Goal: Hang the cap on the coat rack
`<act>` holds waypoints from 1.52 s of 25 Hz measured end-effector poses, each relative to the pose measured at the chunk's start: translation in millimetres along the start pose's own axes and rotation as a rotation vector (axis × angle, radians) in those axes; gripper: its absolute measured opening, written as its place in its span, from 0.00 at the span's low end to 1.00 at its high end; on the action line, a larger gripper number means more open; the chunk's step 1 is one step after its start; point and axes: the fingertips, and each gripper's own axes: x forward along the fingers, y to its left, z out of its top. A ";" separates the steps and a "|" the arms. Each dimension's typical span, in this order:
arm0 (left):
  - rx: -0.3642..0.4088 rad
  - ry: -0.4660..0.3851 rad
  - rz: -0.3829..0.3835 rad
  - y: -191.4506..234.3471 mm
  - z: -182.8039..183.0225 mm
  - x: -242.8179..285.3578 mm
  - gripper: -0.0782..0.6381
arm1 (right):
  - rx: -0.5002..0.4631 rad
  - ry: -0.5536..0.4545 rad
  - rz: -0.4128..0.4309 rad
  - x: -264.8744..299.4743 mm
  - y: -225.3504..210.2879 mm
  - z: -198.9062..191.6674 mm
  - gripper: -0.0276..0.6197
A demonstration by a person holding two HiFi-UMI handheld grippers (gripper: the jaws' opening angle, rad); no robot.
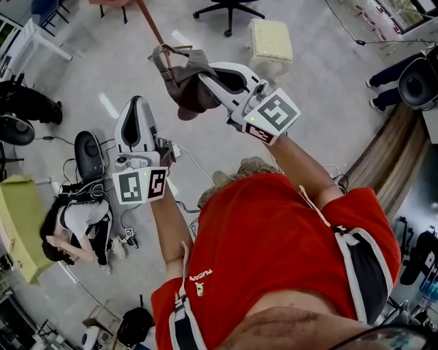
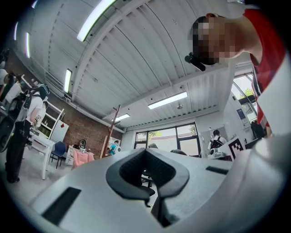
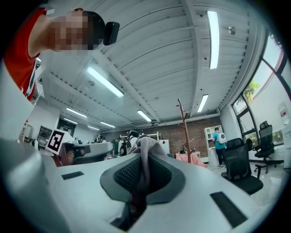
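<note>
In the head view a grey-brown cap (image 1: 186, 96) hangs over the floor with my right gripper (image 1: 207, 80) shut on it. Just beyond the cap stands the brown wooden coat rack pole (image 1: 151, 24). In the right gripper view a fold of the cap's cloth (image 3: 143, 175) is pinched between the dark pads, and the coat rack (image 3: 184, 124) stands farther off, right of centre. My left gripper (image 1: 135, 104) is held lower and to the left, apart from the cap. In the left gripper view its jaws (image 2: 151, 196) are shut with nothing in them, and the rack (image 2: 114, 132) shows to the left.
Around the rack are a cream stool (image 1: 270, 39) and a black office chair (image 1: 229, 8). A person (image 1: 76, 225) crouches at the left by a green table (image 1: 18, 222), with cables on the floor. Another office chair (image 3: 241, 169) stands right of the rack.
</note>
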 end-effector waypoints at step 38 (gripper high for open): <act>0.048 0.091 0.157 320.1 -101.9 289.7 0.12 | -0.124 0.092 -0.140 402.7 -259.6 -118.6 0.09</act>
